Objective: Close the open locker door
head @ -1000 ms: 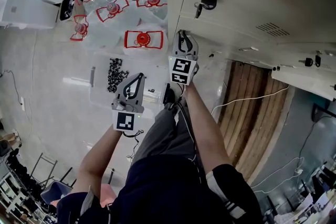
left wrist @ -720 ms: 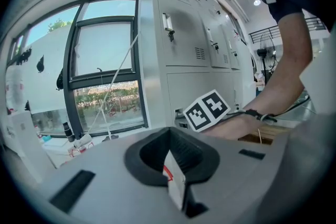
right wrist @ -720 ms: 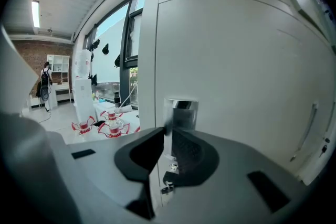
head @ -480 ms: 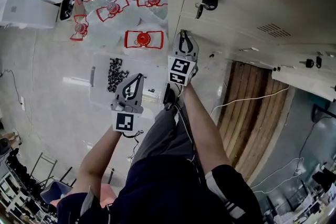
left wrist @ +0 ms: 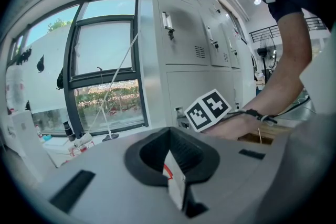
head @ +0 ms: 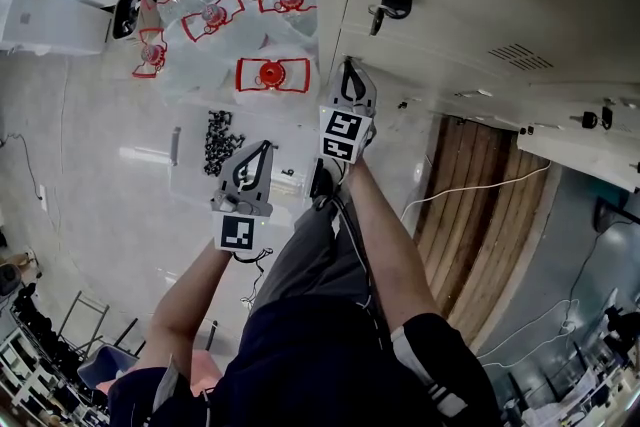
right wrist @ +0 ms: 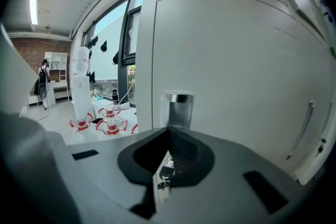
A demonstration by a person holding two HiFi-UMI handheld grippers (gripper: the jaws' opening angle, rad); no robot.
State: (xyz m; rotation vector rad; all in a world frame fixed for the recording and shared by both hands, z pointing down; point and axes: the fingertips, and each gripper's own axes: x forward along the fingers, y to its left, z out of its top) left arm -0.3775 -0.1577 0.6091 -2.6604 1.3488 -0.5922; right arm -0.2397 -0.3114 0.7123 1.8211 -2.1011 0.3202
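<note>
The grey locker bank [head: 480, 5] fills the upper right of the head view. My right gripper [head: 347, 67] points at the left edge of a lower locker door [right wrist: 236, 71], which looks almost flush with the frame. In the right gripper view, a chrome handle [right wrist: 179, 109] stands just beyond the jaws. These jaws have just been closing and now meet, and I see nothing clamped between them. My left gripper [head: 262, 151] hangs to the left, away from the lockers, shut and empty. The right gripper's marker cube [left wrist: 208, 109] shows in the left gripper view.
Several red-framed lantern-like objects [head: 272, 73] and a heap of small black parts [head: 218, 140] lie on the pale surface left of the lockers. A wooden panel [head: 480, 215] and a white cable [head: 470, 187] sit to the right. A large window [left wrist: 102, 76] is beside the lockers.
</note>
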